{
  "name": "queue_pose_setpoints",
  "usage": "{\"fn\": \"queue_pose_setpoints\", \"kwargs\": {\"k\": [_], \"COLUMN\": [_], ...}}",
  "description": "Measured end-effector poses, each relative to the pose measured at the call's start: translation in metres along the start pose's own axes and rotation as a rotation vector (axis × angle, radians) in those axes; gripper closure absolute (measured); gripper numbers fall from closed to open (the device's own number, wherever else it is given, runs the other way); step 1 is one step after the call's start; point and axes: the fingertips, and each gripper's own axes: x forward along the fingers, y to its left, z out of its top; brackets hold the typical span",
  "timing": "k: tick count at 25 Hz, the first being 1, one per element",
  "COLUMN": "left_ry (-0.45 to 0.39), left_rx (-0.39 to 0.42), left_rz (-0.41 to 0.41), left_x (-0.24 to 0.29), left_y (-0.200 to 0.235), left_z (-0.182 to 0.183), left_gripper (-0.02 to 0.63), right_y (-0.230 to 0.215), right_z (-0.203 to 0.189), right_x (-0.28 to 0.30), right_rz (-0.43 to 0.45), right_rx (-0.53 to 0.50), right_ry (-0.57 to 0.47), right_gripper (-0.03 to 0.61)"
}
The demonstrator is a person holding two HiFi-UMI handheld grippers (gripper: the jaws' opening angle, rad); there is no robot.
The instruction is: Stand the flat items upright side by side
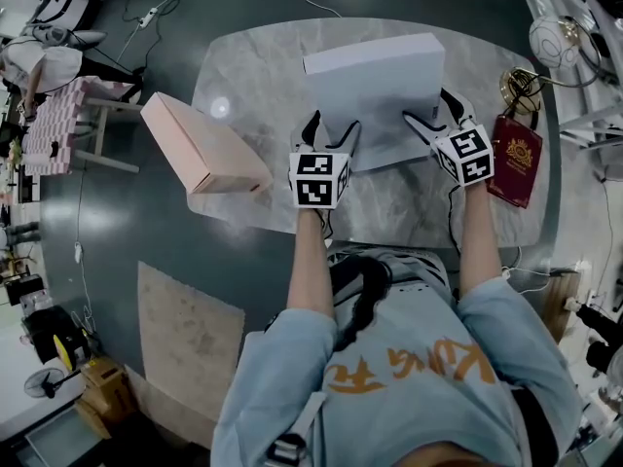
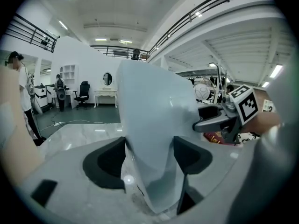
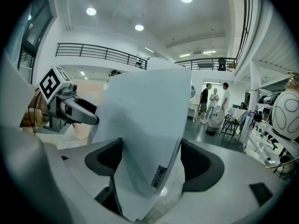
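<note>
I hold the white box (image 1: 375, 90) at its near edge with both grippers, over the middle of the desk (image 1: 243, 66) and reaching toward the desk's far edge. My left gripper (image 1: 329, 132) has the box's near left corner. In the left gripper view its two dark pads press flat against either face of the box (image 2: 154, 125). My right gripper (image 1: 433, 113) has the near right corner, its fingers (image 3: 198, 164) likewise clamped on the panel (image 3: 145, 125). In both gripper views the box stands tilted rather than flat. A pink box (image 1: 204, 144) lies at the desk's left edge, hanging partly over it. A red booklet (image 1: 516, 159) lies at the right edge, near my right hand.
</note>
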Motion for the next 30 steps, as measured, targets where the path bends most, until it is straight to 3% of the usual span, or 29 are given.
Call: {"fn": "queue_pose_setpoints", "kwargs": {"k": [13,25,30], "left_ry": [-0.062,-0.094,-0.087], "left_rx": [-0.001,0.018,0.029], "left_rz": [-0.047,-0.193,-0.228], "left_x": [-0.025,-0.052,-0.057], "left_y": [-0.011,-0.019,-0.024], "left_z": [-0.002,-0.013,-0.016], "left_gripper": [0.304,0.351,0.366], "right_y": [0.015,0.038,0.045], "right_z": [-0.006,-0.021,-0.027], "right_x": [-0.025,-0.056,-0.063], "right_rz": [-0.104,-0.327,-0.388], "right_rx": [0.028,0.142,0.204], "right_ry": [0.019,0.073,0.117], "right_gripper": [0.186,0.212,0.257]}}
